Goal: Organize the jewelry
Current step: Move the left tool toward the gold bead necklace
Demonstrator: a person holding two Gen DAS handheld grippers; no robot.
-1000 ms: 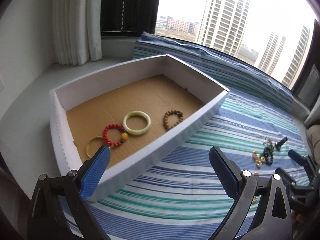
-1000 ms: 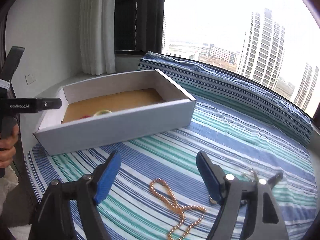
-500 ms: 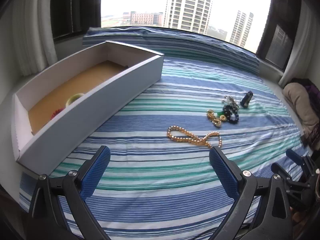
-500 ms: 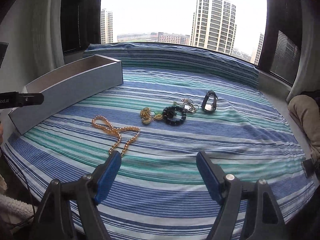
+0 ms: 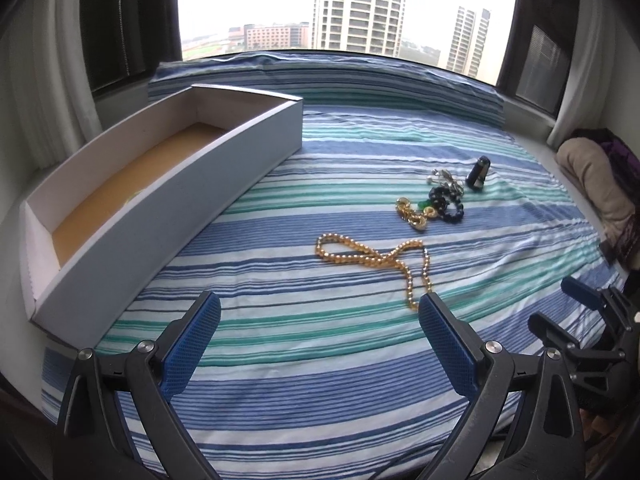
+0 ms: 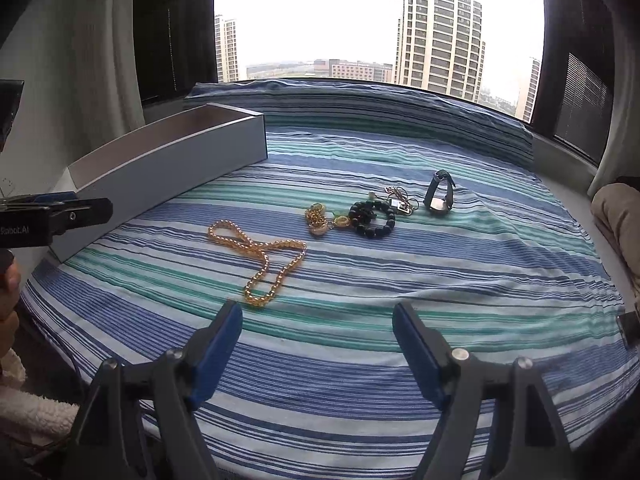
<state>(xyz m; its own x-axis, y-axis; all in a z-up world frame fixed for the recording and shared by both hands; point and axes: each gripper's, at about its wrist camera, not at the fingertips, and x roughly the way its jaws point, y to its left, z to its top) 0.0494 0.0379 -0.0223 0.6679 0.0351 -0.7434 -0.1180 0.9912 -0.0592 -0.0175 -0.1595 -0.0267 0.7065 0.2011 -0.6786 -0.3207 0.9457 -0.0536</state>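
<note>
A gold bead necklace (image 5: 376, 258) (image 6: 260, 258) lies on the striped cloth. Beyond it lie gold rings (image 5: 412, 212) (image 6: 318, 218), a black bead bracelet (image 5: 446, 204) (image 6: 372, 220), small silver pieces (image 6: 400, 200) and a dark watch (image 5: 478, 174) (image 6: 440, 196). The white box (image 5: 172, 200) (image 6: 168, 168) with a brown floor stands at the left. My left gripper (image 5: 320, 344) is open and empty, above the cloth short of the necklace. My right gripper (image 6: 318, 348) is open and empty, short of the necklace too; it shows in the left wrist view (image 5: 580, 304).
The blue and green striped cloth (image 6: 460, 280) covers a window bench. A beige bundle (image 5: 592, 180) lies at the right end. Curtains and dark window frames stand at both sides. The cloth's near edge drops off just under the grippers.
Both grippers have swung right, away from the box and toward the loose jewelry, then steadied. The jewelry has not moved. Both stay open.
</note>
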